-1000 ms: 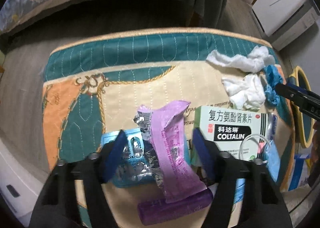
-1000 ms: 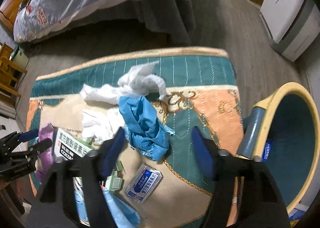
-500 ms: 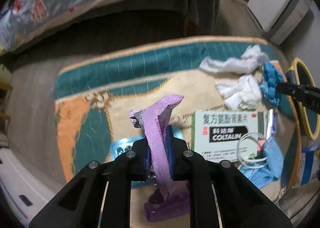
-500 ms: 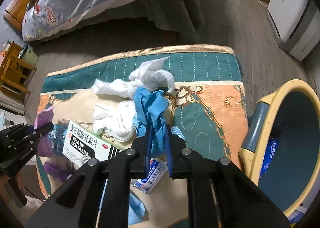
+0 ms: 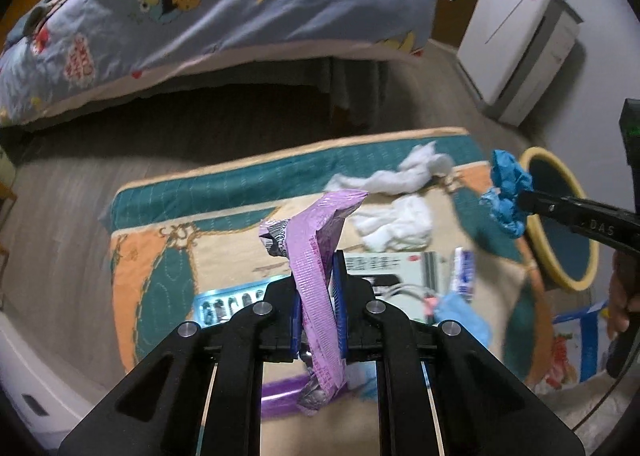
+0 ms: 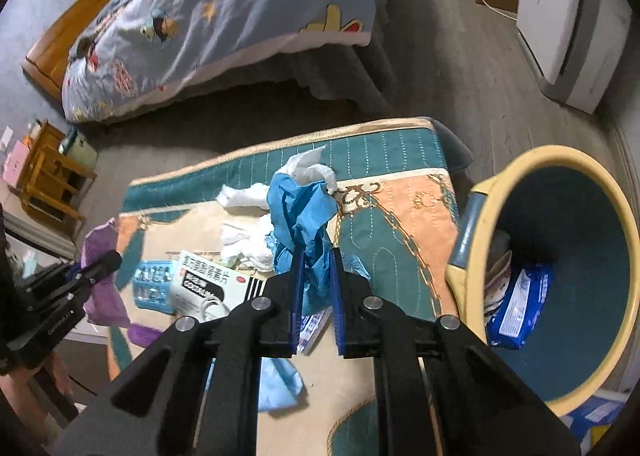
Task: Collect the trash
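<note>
My left gripper (image 5: pixel 318 288) is shut on a purple wrapper (image 5: pixel 316 256), lifted off the patterned mat (image 5: pixel 160 272); the wrapper hangs down between the pads. My right gripper (image 6: pixel 316 284) is shut on a crumpled blue glove (image 6: pixel 298 207), also raised above the mat (image 6: pixel 400 223). From the left wrist view the right gripper (image 5: pixel 520 201) holds the blue glove (image 5: pixel 506 185) just beside the yellow-rimmed bin (image 5: pixel 560 223). In the right wrist view the bin (image 6: pixel 560 256) stands at the right with a blue packet (image 6: pixel 516 304) inside.
White tissues (image 5: pixel 396 199), a Coltalin medicine box (image 6: pixel 208 280), a blue blister pack (image 5: pixel 228 300), a small blue-white box (image 5: pixel 462 272) and a purple tube (image 5: pixel 280 396) lie on the mat. A bed (image 6: pixel 224 15) stands behind, a white appliance (image 5: pixel 516 43) at right.
Both grippers shut, the left on the purple wrapper and the right on the blue glove, then rose with them off the mat. The right one now hangs closer to the bin.
</note>
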Action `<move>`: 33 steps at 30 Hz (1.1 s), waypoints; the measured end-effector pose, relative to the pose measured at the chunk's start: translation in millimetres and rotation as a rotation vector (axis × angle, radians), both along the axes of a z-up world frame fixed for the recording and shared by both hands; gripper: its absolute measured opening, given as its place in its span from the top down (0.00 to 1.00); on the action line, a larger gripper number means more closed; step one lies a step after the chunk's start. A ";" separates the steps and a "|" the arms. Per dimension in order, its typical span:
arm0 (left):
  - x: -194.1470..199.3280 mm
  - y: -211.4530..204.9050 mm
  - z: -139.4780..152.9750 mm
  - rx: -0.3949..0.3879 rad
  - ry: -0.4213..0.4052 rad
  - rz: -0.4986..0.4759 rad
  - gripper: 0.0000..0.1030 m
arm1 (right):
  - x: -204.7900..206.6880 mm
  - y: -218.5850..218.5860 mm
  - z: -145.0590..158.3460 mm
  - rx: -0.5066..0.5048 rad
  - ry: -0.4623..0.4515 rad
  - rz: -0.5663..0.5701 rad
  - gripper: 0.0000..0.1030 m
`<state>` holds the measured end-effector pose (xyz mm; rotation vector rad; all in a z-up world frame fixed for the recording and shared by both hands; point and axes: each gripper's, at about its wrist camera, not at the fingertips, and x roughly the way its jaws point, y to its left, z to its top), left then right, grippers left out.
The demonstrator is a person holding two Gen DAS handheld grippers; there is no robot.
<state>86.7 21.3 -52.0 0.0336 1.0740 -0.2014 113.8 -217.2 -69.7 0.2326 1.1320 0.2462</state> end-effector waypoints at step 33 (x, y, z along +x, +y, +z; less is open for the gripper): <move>-21.5 -168.5 34.9 -0.090 -0.138 -0.298 0.86 | -75.3 -146.4 36.3 -0.074 -0.054 -0.314 0.88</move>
